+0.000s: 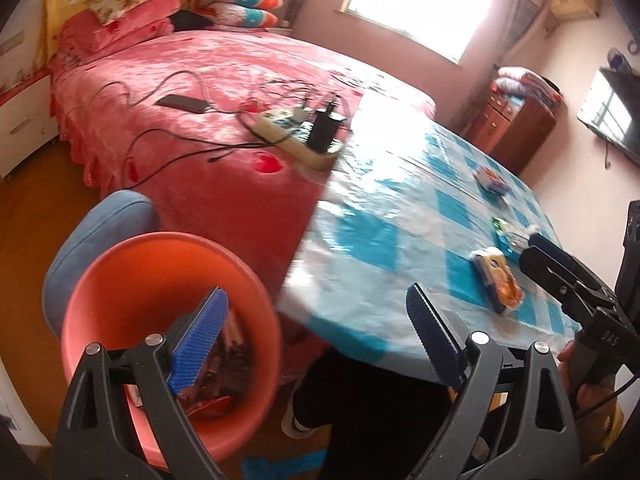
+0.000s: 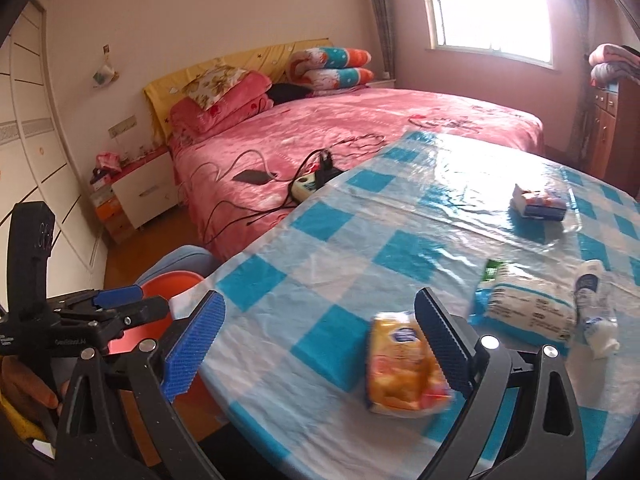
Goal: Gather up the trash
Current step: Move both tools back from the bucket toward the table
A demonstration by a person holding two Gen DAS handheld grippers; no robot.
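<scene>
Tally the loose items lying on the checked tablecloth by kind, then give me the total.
Yellow-orange snack packet: 1
White wipes-style pack with green tab: 1
White squeeze tube: 1
Small tissue pack: 1
Total: 4

All four lie on the table; the orange bin beside it already holds some trash, too blurred to count.

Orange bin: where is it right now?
On the floor off the table's left edge, in front of the blue chair. The bin fills the left wrist view's lower left, under the open left gripper.
</scene>
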